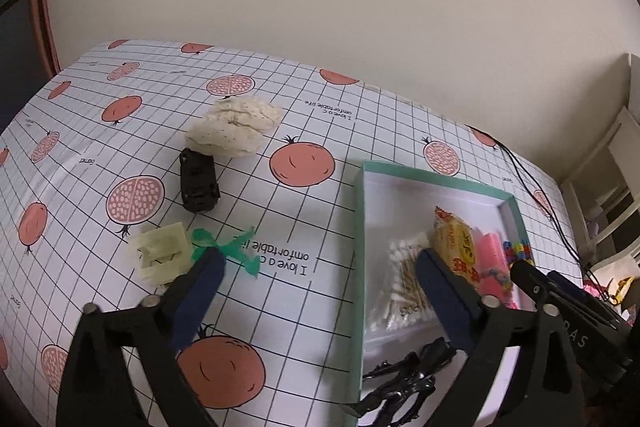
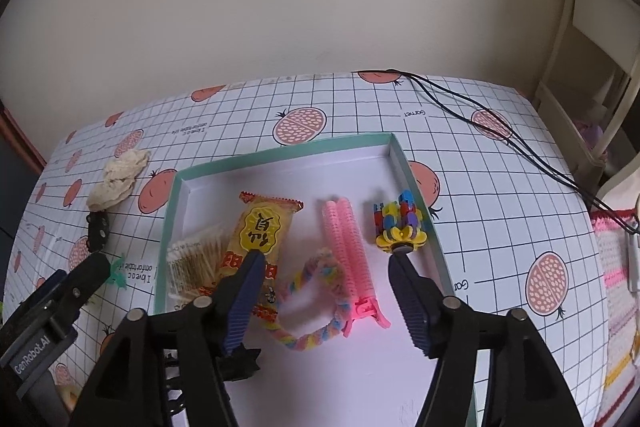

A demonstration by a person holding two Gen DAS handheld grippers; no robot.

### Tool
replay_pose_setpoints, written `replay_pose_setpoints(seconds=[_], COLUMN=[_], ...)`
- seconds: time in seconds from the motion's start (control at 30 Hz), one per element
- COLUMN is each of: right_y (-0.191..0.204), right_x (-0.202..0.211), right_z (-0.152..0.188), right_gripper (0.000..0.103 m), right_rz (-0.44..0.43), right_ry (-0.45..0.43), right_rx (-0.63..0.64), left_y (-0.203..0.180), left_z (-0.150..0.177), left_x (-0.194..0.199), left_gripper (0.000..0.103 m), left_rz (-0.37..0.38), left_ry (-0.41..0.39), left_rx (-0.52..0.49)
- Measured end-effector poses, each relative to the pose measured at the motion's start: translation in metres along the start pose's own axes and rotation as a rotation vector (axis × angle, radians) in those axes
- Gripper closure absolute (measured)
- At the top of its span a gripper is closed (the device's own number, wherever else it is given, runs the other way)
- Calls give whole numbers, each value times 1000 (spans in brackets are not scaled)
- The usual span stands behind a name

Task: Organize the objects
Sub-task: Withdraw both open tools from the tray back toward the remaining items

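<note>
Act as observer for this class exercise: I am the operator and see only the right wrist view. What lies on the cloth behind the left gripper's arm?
Observer: A cream plastic block lies on the tablecloth, beside the green plastic scrap. Both are outside the teal tray.
Operator: Is the left gripper open?
Observer: Yes. The left gripper is open and straddles the tray's wall: one finger is over the cloth by the scrap, the other over the tray by the cotton swab bag.
Operator: What is the dark clutter at the tray's near-left corner?
Observer: Black hair clips, lying inside the tray.
</note>
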State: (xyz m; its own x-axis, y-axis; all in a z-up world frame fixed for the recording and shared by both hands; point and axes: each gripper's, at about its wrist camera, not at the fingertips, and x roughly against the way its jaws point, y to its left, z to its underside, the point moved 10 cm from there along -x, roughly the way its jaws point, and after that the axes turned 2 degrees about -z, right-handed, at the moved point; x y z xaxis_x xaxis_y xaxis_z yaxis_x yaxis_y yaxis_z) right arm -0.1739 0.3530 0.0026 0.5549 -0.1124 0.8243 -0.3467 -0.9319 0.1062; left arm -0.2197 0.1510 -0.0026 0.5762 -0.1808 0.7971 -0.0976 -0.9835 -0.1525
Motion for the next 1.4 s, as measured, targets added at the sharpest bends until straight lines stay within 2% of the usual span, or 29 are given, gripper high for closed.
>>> replay_pose_setpoints(seconds=[0.07, 0.2, 0.3, 0.6, 0.7, 0.83, 0.87, 0.9, 1.4], right_y=[0, 0, 0, 6, 8, 10, 11, 11, 12], right_x=[-1, -3, -4, -6, -6, -8, -9, -9, -14], right_z=[0, 1, 2, 4, 4, 5, 6, 6, 7], right_gripper=[26, 25, 21, 20, 11, 10, 3, 0, 0], right_rz=[0, 5, 4, -6, -12, -20, -16, -11, -3], right_ry=[0, 3, 5, 10, 10, 16, 17, 17, 26], right_rx=[-1, 4, 5, 19, 20, 33, 38, 41, 44], left_y=[3, 8, 10, 21, 26, 30, 30, 32, 43], left_z=[-1, 0, 0, -1, 0, 2, 2, 2, 5], left_x=[-1, -2, -3, -4, -6, -7, -7, -7, -12], left_gripper=[0, 0, 0, 0, 0, 0, 0, 0, 0], left_rz=[-9, -13, -19, -36, -35, -37, -38, -43, -59], left_ry=[-3, 5, 5, 14, 26, 34, 34, 33, 53], left_rx=[5, 21, 23, 39, 63, 70, 70, 74, 91])
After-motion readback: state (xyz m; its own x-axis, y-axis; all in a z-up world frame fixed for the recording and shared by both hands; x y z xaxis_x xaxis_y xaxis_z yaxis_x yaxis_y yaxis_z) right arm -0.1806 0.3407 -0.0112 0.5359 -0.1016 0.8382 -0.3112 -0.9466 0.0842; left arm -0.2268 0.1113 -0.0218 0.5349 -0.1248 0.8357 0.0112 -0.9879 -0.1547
